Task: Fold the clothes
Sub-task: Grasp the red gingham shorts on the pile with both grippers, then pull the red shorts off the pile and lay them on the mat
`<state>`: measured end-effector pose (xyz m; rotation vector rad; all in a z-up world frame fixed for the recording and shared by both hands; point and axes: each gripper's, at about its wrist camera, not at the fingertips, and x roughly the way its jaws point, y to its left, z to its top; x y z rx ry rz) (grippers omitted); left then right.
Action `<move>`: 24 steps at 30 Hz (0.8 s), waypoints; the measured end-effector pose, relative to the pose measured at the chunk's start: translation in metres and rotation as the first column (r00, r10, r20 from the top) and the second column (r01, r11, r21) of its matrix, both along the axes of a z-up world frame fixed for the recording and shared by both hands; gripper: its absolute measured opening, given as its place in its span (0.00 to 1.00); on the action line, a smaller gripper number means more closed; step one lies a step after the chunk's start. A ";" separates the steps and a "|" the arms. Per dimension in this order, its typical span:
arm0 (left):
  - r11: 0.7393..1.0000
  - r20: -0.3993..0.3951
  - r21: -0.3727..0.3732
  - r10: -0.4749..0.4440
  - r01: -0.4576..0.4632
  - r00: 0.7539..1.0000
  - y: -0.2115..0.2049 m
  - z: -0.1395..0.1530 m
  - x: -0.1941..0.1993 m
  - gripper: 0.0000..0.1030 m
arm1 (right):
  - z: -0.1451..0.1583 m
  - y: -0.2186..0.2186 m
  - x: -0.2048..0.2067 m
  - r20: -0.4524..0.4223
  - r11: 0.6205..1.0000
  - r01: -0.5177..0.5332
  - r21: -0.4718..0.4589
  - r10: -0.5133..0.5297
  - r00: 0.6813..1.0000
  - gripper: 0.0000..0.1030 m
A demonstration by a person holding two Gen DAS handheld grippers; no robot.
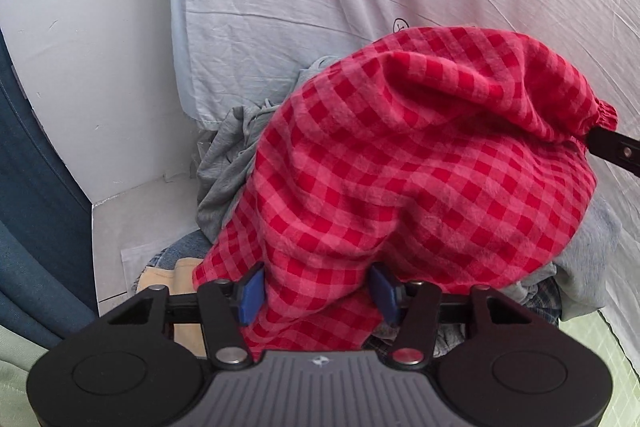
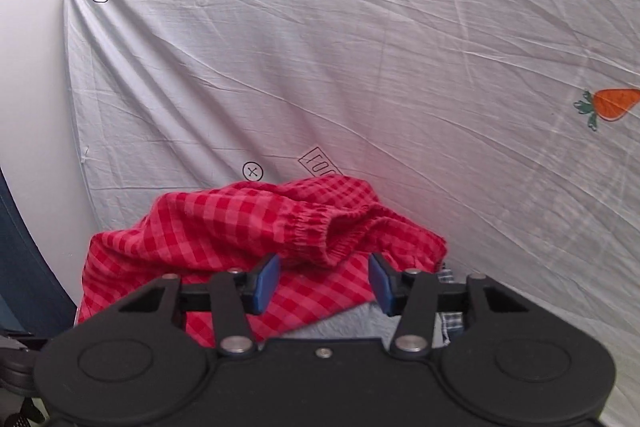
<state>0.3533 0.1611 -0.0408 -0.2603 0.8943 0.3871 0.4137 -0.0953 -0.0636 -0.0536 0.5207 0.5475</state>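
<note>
Red checked trousers (image 1: 400,155) with an elastic waistband (image 2: 320,231) lie bunched on top of a pile of clothes. My left gripper (image 1: 319,291) points down at their near edge. Its blue pads stand half apart, a wide fold of the red cloth fills the gap, and I see no pinch. My right gripper (image 2: 324,283) is at the waistband end, its pads also half apart, with the gathered band just ahead of them and checked cloth below. One black finger of the right gripper (image 1: 614,151) shows at the waistband in the left wrist view.
Under the trousers lie a grey garment (image 1: 228,163), jeans (image 1: 180,255) and pale fleece (image 1: 588,267). A creased white bed sheet (image 2: 360,47) with a carrot print (image 2: 612,105) spreads beyond. A white wall (image 1: 80,27) and a blue curtain (image 1: 32,187) close the left side.
</note>
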 end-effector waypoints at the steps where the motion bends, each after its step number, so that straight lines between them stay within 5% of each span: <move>1: 1.000 0.001 0.000 -0.001 0.001 1.000 -0.002 0.000 0.000 0.47 | -0.002 0.005 0.002 0.001 1.000 -0.007 -0.005 0.007 1.000 0.43; 6: 1.000 0.006 0.017 0.002 -0.002 1.000 -0.007 0.001 -0.002 0.20 | -0.009 0.014 0.006 0.006 1.000 -0.017 -0.023 0.017 1.000 0.18; 9: 0.999 0.006 0.041 -0.006 0.005 1.000 -0.010 0.005 -0.007 0.11 | -0.008 0.004 0.000 -0.002 1.000 0.013 -0.010 -0.013 1.000 0.13; 11: 0.998 0.014 0.057 -0.011 0.010 1.000 -0.013 0.009 -0.013 0.09 | -0.005 -0.003 -0.009 0.007 1.000 0.026 -0.011 -0.026 1.000 0.07; 24: 0.991 0.083 0.071 -0.117 0.111 0.990 -0.074 0.041 -0.093 0.02 | 0.011 -0.094 -0.107 0.038 0.969 0.247 0.024 -0.248 0.968 0.06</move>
